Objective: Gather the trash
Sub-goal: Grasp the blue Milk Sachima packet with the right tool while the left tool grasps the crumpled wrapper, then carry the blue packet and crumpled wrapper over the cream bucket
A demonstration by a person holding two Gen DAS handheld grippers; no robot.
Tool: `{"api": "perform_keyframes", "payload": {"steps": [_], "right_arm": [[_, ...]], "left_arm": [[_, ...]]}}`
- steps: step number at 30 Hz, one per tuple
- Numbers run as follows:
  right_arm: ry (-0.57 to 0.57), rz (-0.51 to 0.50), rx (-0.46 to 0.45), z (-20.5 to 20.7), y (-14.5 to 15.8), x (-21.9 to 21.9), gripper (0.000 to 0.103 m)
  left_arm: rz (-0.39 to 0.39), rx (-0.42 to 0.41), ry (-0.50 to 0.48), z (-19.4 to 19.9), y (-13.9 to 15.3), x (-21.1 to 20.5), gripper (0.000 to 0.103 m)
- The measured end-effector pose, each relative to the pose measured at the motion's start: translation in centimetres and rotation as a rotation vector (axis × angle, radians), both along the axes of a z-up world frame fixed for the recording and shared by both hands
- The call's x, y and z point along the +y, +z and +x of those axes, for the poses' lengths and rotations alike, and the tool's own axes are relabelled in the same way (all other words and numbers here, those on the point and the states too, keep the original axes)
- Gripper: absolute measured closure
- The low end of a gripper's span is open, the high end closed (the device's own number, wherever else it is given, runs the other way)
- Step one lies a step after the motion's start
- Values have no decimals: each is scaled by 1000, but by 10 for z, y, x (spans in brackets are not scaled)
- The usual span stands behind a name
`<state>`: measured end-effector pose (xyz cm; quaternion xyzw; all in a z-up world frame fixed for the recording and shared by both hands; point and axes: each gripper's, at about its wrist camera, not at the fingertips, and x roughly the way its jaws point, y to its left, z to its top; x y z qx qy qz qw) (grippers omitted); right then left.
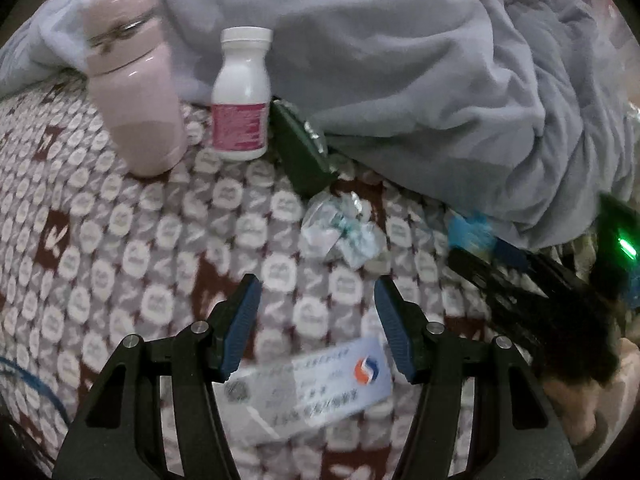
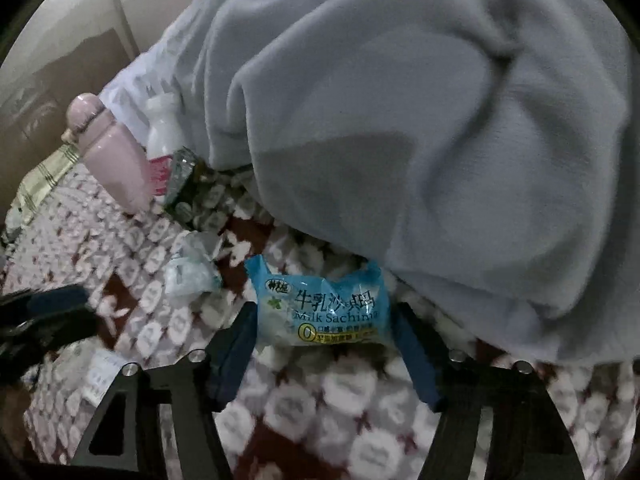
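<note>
A blue "Milk Sachima" snack wrapper [image 2: 324, 308] lies on the patterned bedspread between the open fingers of my right gripper [image 2: 326, 316]; it shows blurred in the left wrist view [image 1: 468, 232]. A crumpled clear plastic wrapper [image 1: 340, 228] lies just ahead of my open, empty left gripper [image 1: 318, 284]; it also shows in the right wrist view [image 2: 192, 268]. A dark green crumpled packet [image 1: 300, 148] lies beyond it, by the blanket's edge. A white card [image 1: 308, 380] lies under the left gripper.
A pink thermos [image 1: 132, 92] and a white pill bottle [image 1: 242, 96] stand at the back left. A bunched grey blanket [image 1: 420, 72] covers the back and right. The right gripper's body [image 1: 540, 292] is at the right of the left wrist view.
</note>
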<state>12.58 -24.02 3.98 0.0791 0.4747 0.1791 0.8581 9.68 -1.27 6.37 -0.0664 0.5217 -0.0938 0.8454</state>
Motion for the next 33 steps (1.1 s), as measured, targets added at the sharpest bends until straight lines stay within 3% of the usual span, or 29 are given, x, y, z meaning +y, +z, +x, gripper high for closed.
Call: {"api": "perform_keyframes", "payload": {"steps": [7, 10, 12, 13, 15, 17, 22, 27, 33], "right_arm": [[-53, 66, -29, -46, 20, -48, 39], [-70, 92, -14, -65, 21, -63, 39], [-79, 92, -16, -76, 22, -70, 39], [-84, 92, -19, -78, 25, -72, 39], [-89, 96, -27, -87, 29, -77, 39], [-91, 97, -31, -95, 32, -77, 39], [-94, 99, -32, -107, 35, -77, 39], [-100, 103, -34, -129, 43, -83, 39], [-121, 99, -36, -154, 50, -94, 39]], "left_arm": [[81, 36, 31, 38, -24, -33, 45], [81, 52, 27, 50, -33, -40, 45], [84, 54, 11, 54, -35, -45, 56], [77, 61, 12, 54, -36, -45, 74], [39, 75, 13, 52, -37, -42, 79], [-18, 61, 17, 44, -31, -35, 86], [-85, 12, 17, 12, -8, -21, 89], [-90, -29, -31, -29, 16, -31, 89], [-41, -93, -108, -83, 37, -64, 89]]}}
